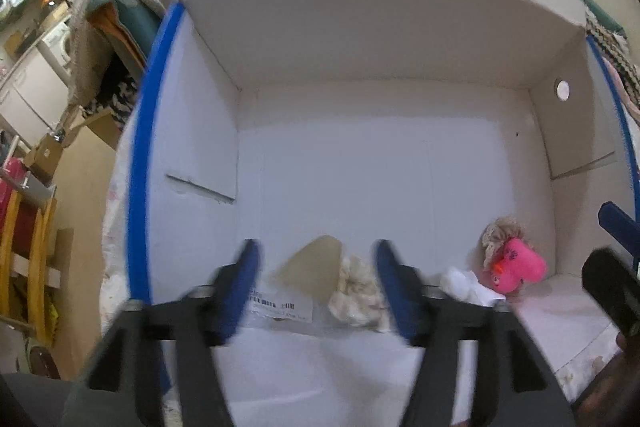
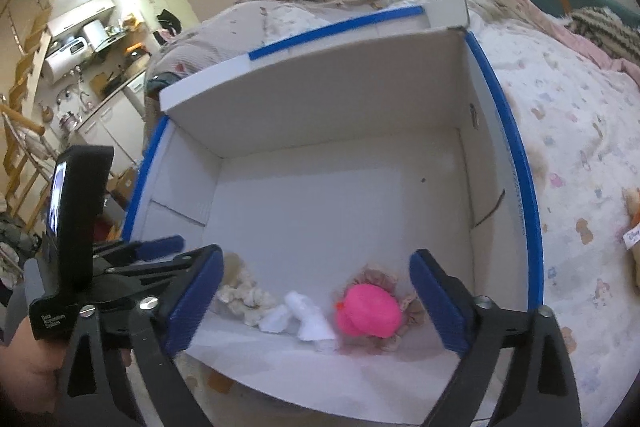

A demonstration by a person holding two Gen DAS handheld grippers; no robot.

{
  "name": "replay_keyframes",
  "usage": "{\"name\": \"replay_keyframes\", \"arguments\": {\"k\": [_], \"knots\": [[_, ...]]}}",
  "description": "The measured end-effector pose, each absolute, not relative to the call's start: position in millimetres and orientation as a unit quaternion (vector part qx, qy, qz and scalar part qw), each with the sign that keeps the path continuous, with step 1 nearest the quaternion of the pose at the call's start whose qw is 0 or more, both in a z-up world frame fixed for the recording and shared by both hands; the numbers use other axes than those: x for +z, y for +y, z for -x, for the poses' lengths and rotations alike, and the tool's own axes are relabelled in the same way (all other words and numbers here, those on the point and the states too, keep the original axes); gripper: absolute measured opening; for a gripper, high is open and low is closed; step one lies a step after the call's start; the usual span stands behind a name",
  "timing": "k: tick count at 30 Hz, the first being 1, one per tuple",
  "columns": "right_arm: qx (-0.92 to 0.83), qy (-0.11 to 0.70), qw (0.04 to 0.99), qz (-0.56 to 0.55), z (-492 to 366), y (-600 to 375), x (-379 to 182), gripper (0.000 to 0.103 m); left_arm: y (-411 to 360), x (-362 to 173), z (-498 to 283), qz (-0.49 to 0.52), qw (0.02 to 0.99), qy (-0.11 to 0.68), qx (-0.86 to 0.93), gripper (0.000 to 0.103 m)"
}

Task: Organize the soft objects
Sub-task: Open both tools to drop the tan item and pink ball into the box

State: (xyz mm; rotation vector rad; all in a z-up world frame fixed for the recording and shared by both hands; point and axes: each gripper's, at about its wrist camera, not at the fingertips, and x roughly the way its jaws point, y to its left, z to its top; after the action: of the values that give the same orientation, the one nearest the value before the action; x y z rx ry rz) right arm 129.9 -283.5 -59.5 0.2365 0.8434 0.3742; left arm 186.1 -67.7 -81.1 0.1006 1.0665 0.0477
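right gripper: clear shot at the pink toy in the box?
Probably yes. The right gripper is open just above the pink toy, nothing between; only the white soft piece lies close beside it in the box.

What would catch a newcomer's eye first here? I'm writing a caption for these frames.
The bright pink plush toy stands out, lying on a frilly beige cloth near the front wall of the white cardboard box with blue-taped edges. Beside it lie a white cloth and a cream fluffy piece. Both open grippers, left gripper and right gripper, hover above.
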Motion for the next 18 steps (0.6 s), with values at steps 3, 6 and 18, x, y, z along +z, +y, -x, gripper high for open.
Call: {"name": "replay_keyframes", "arguments": {"k": [3,6,18], "knots": [[0.174,0.395,0.896,-0.107,-126.0,-282.4,-55.3,0.103,-68.6,-73.3,-182.6,-0.053,0.867,0.495,0.022,0.07],[0.169,0.392,0.897,-0.115,-125.1,-285.1,-53.5,0.103,-69.0,-70.5,-180.5,-0.06,0.865,0.497,0.031,0.07],[0.142,0.389,0.902,-0.126,-112.5,-298.6,-47.4,0.103,-62.9,-41.6,-150.1,-0.032,0.883,0.468,0.031,0.07]]}}
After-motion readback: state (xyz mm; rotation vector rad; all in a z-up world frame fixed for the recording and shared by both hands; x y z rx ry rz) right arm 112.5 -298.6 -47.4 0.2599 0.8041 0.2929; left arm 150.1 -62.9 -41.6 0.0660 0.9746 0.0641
